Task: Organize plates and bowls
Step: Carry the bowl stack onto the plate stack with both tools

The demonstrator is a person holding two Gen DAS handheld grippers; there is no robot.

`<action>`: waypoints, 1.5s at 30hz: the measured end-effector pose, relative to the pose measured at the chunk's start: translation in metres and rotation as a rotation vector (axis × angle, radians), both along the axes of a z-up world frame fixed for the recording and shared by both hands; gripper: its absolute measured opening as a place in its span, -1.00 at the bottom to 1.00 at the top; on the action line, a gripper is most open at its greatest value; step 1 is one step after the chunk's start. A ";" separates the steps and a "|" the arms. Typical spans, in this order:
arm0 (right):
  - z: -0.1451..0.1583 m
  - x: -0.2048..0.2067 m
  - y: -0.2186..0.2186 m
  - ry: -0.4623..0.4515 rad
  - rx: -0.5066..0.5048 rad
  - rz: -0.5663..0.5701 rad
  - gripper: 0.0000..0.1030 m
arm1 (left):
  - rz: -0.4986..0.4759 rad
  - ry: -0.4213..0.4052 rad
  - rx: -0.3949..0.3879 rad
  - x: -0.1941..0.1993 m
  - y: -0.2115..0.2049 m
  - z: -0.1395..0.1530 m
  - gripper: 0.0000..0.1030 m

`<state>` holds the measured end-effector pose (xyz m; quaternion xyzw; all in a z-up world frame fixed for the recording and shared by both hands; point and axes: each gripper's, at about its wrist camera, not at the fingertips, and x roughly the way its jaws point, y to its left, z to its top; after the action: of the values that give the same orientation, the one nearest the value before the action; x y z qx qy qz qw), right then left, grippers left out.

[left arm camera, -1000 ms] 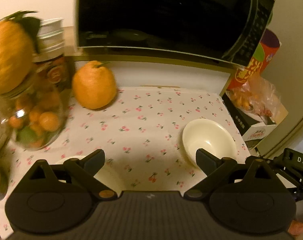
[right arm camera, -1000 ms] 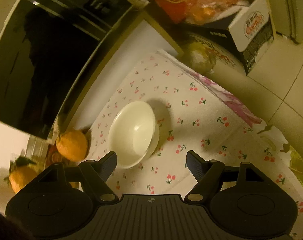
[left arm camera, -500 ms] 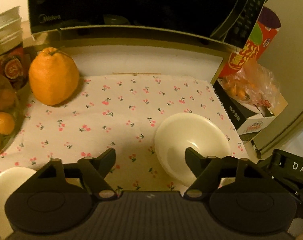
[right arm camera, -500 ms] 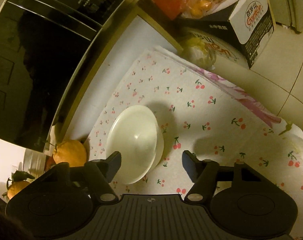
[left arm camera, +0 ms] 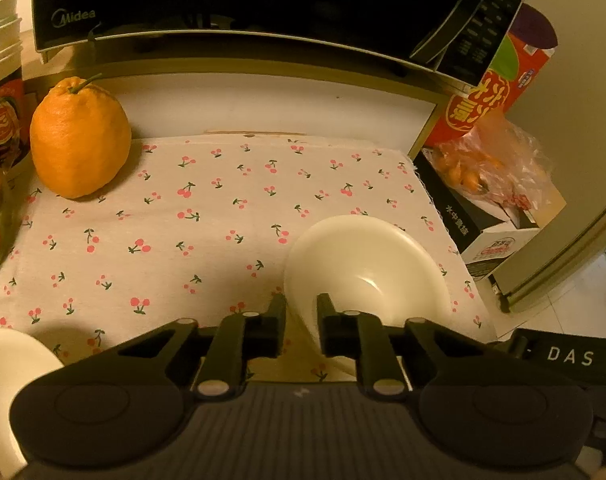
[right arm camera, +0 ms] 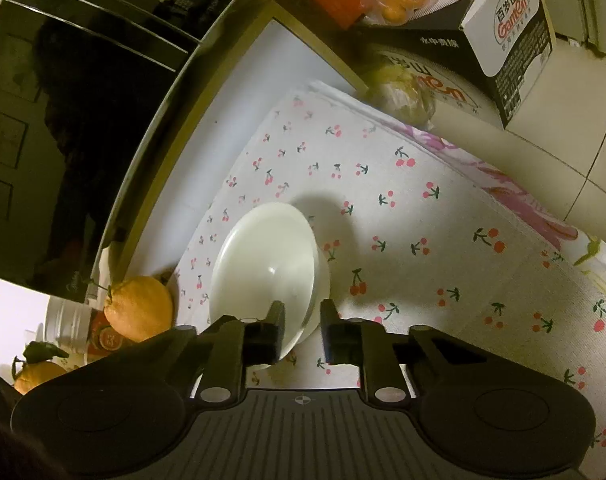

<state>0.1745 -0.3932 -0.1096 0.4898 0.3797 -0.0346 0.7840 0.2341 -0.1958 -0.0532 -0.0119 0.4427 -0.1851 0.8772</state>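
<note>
The left gripper has its jaws closed narrowly on the near rim of the white bowl, and the right gripper pinches a bowl rim the same way (whether it is the same bowl, I cannot tell). The bowl sits on the cherry-print cloth covering the desk. Farther back stand an orange and the microwave.

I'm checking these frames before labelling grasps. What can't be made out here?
- Left view: white dish at lower left, cut by the edge and the left gripper; plate or bowl unclear.
- Both views: bowl rim between the fingers; contact hidden.
- Right view: right gripper body covers the bowl's near edge.
- Microwave interior: too dark.
</note>
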 end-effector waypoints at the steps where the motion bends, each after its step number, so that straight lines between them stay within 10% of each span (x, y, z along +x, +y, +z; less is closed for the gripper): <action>1: 0.000 0.000 0.000 -0.001 0.000 0.002 -0.78 | -0.001 -0.002 0.003 0.000 0.000 0.000 -0.79; 45: 0.080 -0.056 0.082 -0.185 -0.034 0.256 -0.77 | 0.105 -0.112 -0.133 -0.092 0.125 0.076 -0.81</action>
<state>0.1189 -0.3107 -0.0295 0.4250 0.3647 0.1045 0.8218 0.1424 -0.0711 0.0229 -0.0831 0.3785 -0.1681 0.9064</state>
